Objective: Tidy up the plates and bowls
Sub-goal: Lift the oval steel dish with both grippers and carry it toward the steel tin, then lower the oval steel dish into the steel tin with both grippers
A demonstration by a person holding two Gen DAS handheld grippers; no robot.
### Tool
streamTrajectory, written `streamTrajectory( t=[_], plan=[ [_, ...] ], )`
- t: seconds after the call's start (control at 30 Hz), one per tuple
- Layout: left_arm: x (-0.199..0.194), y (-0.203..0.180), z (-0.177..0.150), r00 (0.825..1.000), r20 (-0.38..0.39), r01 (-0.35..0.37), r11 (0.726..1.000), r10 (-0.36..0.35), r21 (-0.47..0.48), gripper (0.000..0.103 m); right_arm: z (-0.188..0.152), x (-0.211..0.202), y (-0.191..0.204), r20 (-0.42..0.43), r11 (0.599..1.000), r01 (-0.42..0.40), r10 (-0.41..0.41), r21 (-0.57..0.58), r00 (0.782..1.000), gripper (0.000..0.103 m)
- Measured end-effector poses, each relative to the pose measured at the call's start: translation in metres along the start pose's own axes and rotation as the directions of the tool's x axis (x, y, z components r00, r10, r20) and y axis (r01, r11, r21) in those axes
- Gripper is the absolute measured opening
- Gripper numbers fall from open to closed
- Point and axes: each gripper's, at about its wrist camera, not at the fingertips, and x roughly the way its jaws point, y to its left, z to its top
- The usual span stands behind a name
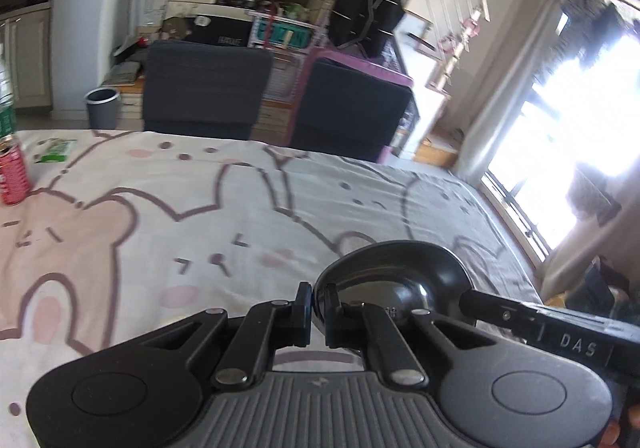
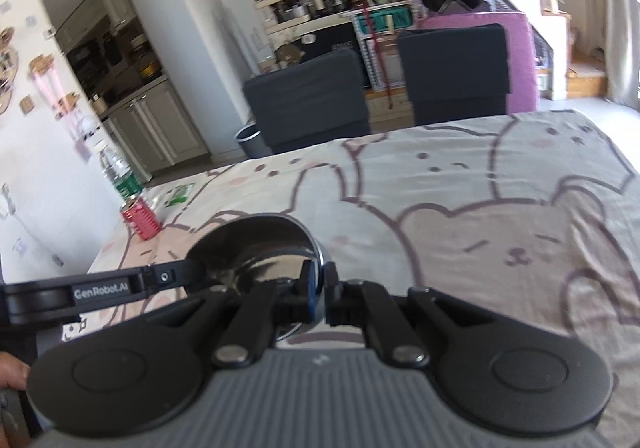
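Observation:
A shiny steel bowl [image 1: 396,272] is held over the cartoon-print tablecloth between both grippers. My left gripper [image 1: 319,312] is shut on the bowl's left rim. The same bowl shows in the right wrist view [image 2: 256,252], where my right gripper [image 2: 319,298] is shut on its right rim. The right gripper's finger reaches in from the right in the left wrist view [image 1: 520,318]; the left gripper's finger reaches in from the left in the right wrist view [image 2: 120,284]. No plates are in view.
A red can [image 1: 14,174] [image 2: 140,220], a clear bottle with a green label [image 2: 118,172] and a green packet [image 1: 56,150] stand at the table's left end. Two dark chairs [image 1: 204,88] [image 1: 352,108] stand at the far edge.

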Motion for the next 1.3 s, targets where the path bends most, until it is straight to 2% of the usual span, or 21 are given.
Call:
streamTrajectory(
  t=[0.3,0.57,0.8,1.3],
  plan=[
    [0.02,-0.032,-0.012,0.995,-0.047,0.086,0.995,-0.084,0.05,0.006,-0.014,-0.025,-0.04,0.02,0.996,0.043,-0.045,0.078,0.999,0.005],
    [0.041,-0.053,-0.023,0.989,-0.11,0.113,0.989,-0.102,0.098,0.007,-0.021,-0.039,-0.053,0.024,0.987,0.097,-0.101,0.129,0.995,0.004],
    [0.062,-0.06,-0.037,0.981,-0.186,0.085,0.986,-0.058,0.144,0.007,-0.033,-0.034,-0.061,-0.065,0.974,0.166,-0.157,0.156,0.985,0.005],
    [0.078,-0.062,-0.053,0.958,-0.285,0.083,0.979,-0.027,0.187,0.007,-0.053,-0.017,-0.05,-0.209,0.968,0.246,-0.233,0.039,0.95,0.005]
  ],
)
